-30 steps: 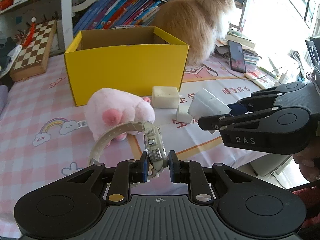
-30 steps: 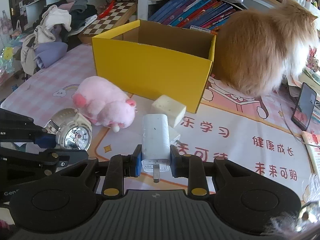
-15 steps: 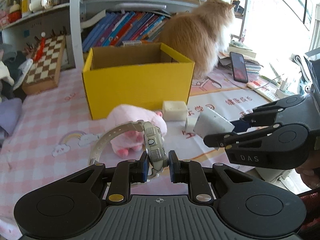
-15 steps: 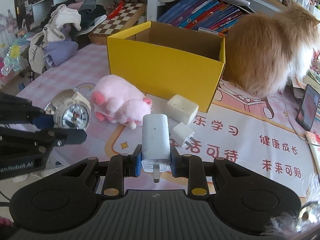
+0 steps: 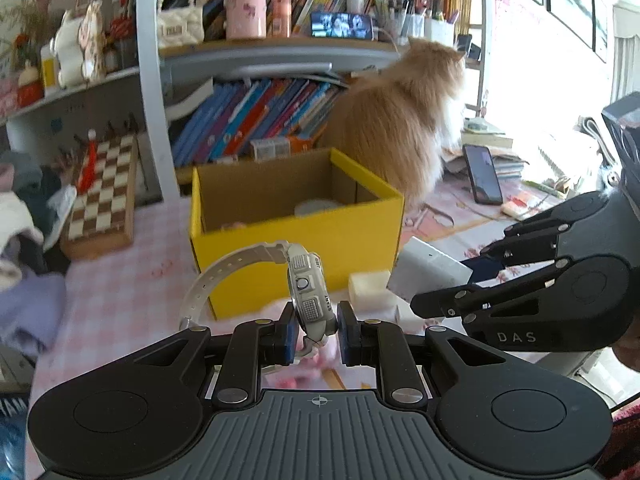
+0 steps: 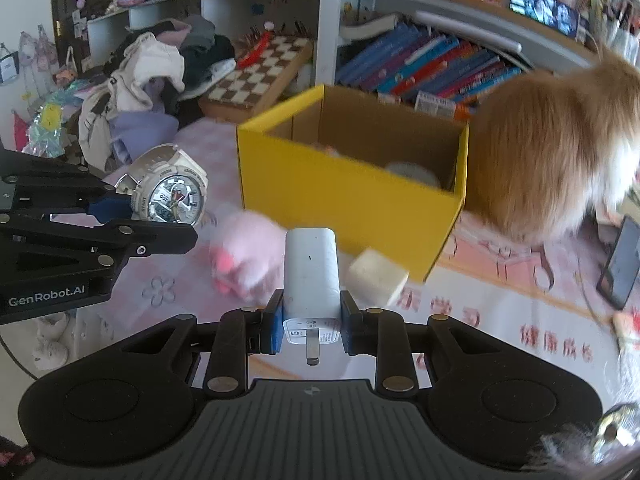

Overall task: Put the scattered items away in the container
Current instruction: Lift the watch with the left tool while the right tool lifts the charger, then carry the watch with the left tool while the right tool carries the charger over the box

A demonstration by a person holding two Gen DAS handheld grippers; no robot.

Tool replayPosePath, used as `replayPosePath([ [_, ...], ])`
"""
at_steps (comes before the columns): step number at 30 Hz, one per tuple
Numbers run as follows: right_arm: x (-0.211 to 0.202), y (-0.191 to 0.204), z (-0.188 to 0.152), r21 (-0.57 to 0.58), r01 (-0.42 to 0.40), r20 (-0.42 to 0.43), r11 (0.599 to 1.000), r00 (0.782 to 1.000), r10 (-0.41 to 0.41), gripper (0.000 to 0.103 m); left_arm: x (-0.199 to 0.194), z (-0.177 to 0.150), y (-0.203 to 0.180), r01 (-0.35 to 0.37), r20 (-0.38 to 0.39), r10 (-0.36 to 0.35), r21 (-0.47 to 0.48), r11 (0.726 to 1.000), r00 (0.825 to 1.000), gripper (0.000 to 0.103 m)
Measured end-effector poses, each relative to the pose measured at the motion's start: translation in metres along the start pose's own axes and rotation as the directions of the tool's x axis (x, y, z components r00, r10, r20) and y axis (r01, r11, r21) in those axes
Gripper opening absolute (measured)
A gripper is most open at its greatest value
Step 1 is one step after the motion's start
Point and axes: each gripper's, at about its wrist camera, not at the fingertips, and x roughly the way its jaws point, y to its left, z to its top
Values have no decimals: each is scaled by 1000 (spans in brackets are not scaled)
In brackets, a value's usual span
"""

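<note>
While the left gripper [image 5: 313, 326] pinches a white watch [image 5: 308, 292] up in the air, the right gripper [image 6: 311, 326] squeezes a white charger [image 6: 311, 276]. Both are held in front of the yellow box [image 6: 344, 188] on the pink table [image 6: 500, 312]. A pink plush toy [image 6: 244, 256] lies by the box.

Yellow box [image 5: 296, 240] open on top; cat [image 5: 404, 136] crowds behind.

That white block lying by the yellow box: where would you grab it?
A guess: take the white block from above, fingers across its two flat sides. It lies low and flat on the table, close to the yellow box, so side access looks tight.
</note>
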Motion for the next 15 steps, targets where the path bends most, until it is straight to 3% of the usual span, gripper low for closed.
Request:
replayPosePath([
  [15, 7, -39, 79, -104, 7, 124, 995, 992, 6, 25, 23, 67, 22, -74, 105, 65, 81, 994, 992, 18],
])
